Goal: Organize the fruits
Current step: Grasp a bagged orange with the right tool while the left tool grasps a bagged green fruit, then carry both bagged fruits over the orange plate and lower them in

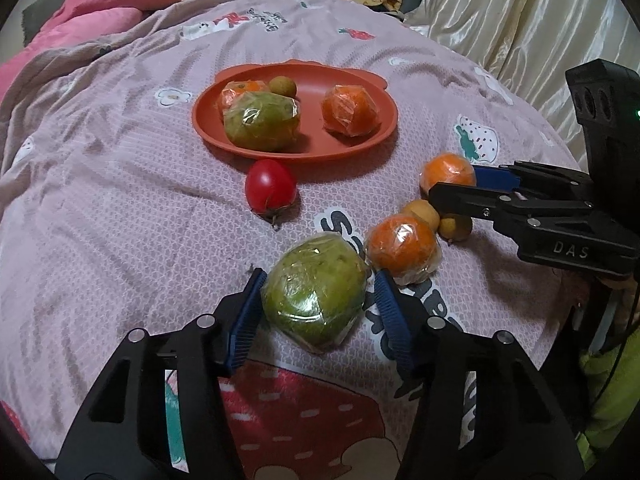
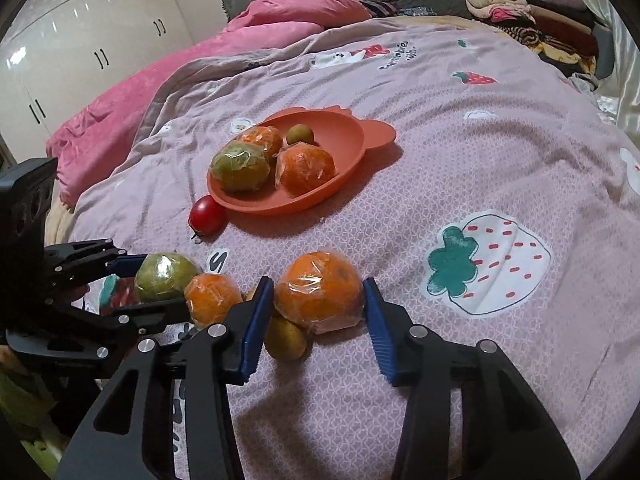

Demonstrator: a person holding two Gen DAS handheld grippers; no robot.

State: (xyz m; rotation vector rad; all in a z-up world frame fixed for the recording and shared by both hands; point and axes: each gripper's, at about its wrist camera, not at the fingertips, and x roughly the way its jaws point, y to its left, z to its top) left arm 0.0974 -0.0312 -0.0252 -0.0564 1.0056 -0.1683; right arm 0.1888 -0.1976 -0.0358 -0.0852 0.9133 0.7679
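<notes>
While each claw grips fruit, small brown fruits (image 2: 285, 338) crowd the wrapped orange (image 2: 320, 290).

Bed w/ mauve strawberry-print blanket (image 2: 460, 168), pink quilt (image 2: 192, 76), glossy white wardrobe (image 2: 80, 32), cream curtain (image 1: 520, 20).

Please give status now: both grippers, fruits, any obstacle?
Left gripper around wrapped green fruit. Right gripper around wrapped orange. Plate holds four fruits. Small brown fruit touches the orange.
</notes>
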